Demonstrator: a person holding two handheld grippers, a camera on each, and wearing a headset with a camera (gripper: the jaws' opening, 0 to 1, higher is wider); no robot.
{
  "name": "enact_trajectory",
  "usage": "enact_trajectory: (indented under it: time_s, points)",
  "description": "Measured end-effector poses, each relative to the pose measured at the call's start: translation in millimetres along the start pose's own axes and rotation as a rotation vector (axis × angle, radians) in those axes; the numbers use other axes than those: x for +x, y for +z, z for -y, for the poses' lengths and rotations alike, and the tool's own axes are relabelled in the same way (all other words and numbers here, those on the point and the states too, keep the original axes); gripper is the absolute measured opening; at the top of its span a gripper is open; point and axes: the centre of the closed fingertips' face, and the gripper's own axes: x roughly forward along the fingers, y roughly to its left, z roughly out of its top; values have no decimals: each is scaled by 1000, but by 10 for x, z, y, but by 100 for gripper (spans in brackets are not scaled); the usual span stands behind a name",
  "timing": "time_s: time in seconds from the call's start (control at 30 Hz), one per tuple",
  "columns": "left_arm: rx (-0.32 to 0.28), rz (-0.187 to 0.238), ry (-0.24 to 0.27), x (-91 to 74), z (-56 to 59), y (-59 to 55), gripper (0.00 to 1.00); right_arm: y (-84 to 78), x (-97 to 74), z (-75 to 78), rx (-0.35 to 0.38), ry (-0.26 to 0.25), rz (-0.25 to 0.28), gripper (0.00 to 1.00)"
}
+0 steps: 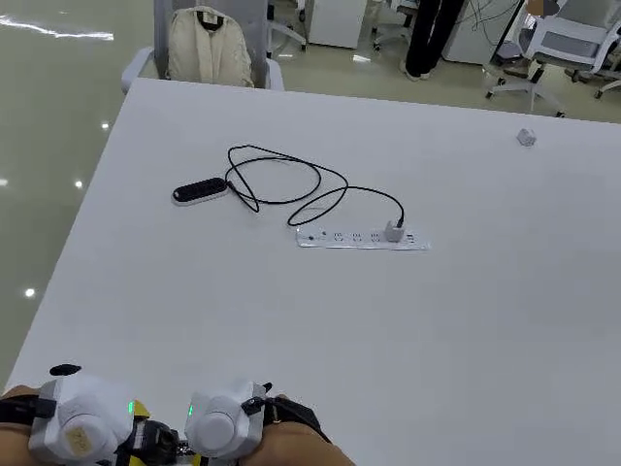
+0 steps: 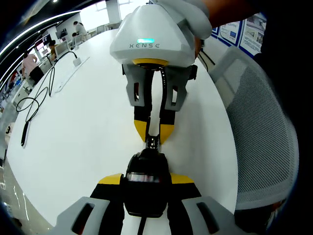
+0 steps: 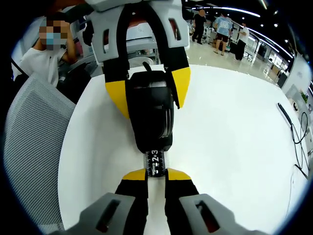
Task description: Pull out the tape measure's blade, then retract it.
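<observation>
The black tape measure case (image 2: 145, 182) sits between my left gripper's (image 2: 145, 178) yellow-tipped jaws, which are shut on it just above the white table (image 2: 83, 132). Only a short length of blade (image 3: 155, 162) is out, with the marks 2 and 3 showing. My right gripper (image 3: 155, 175) is shut on that blade close to the case (image 3: 152, 112). The two grippers face each other, nearly tip to tip. In the head view their white housings (image 1: 82, 422) (image 1: 225, 419) show at the table's near edge, bottom left.
A white power strip (image 1: 361, 238) with a plugged charger, a looped black cable (image 1: 281, 184) and a black device (image 1: 199, 191) lie mid-table. A small grey object (image 1: 526, 137) rests far right. A mesh chair (image 2: 254, 132) stands close behind the near edge.
</observation>
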Motion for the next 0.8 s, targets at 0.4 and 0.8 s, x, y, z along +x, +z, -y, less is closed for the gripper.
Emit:
enact_trajectory:
  time_s: [0.4, 0.8]
  points:
    - [-6, 7, -1, -4, -5, 0, 30, -54, -31, 15, 3, 2, -9, 11]
    - [-11, 6, 2, 7, -14, -8, 30, -127, -67, 30, 7, 1, -17, 11]
